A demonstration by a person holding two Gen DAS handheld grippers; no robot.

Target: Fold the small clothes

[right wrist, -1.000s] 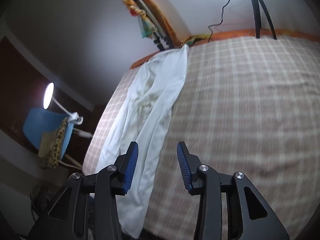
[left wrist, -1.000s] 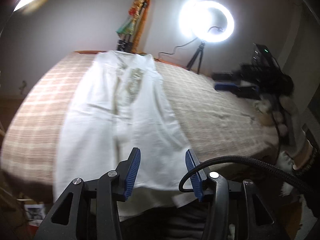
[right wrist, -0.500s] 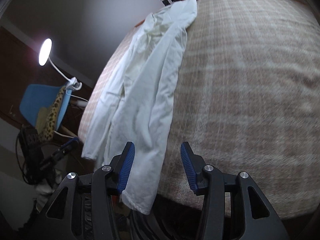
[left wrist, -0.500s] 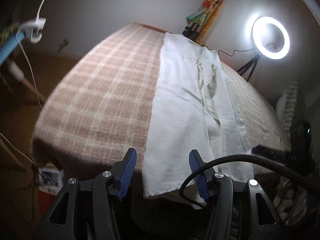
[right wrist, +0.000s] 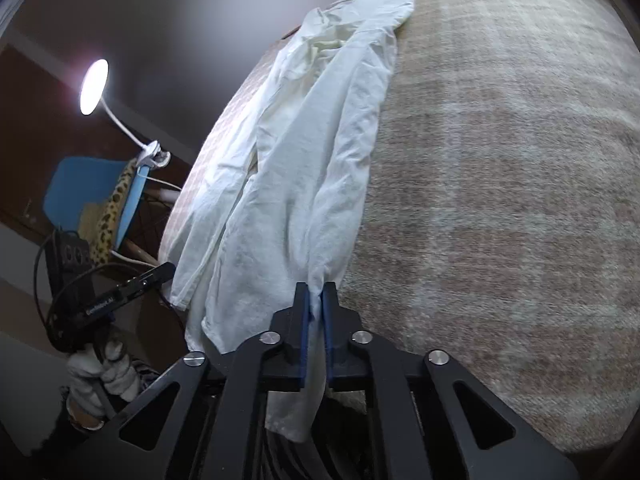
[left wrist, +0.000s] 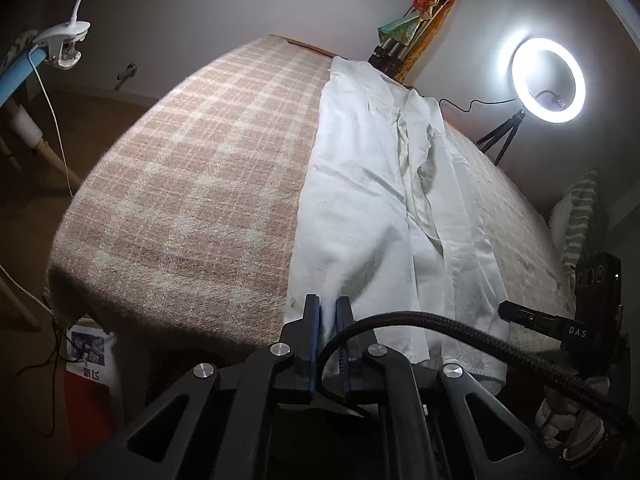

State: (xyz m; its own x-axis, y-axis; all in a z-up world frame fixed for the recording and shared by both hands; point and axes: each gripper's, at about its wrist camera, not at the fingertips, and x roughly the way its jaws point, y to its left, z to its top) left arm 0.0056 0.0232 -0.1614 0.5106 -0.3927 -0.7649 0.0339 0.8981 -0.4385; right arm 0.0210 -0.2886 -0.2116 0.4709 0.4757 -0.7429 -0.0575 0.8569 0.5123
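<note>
A long white garment (left wrist: 360,200) lies lengthwise on a bed covered with a pink plaid blanket (left wrist: 192,184). Its near hem hangs over the bed's front edge. My left gripper (left wrist: 328,300) is closing, its blue pads pinching the hem's left corner. In the right wrist view the same garment (right wrist: 320,140) runs along the blanket's (right wrist: 500,160) left side. My right gripper (right wrist: 316,286) is closing too, with the hem's right corner pressed between its pads. Each view shows the other gripper off to the side, held by a gloved hand (right wrist: 96,372).
A lit ring light (left wrist: 548,80) on a tripod stands behind the bed at the right. A clip-on desk lamp (right wrist: 94,86) and a blue chair (right wrist: 80,188) stand left of the bed. A red box (left wrist: 92,380) sits on the floor below.
Both grippers came down to the near hem of the garment and went from open to shut on the cloth, one at each corner.
</note>
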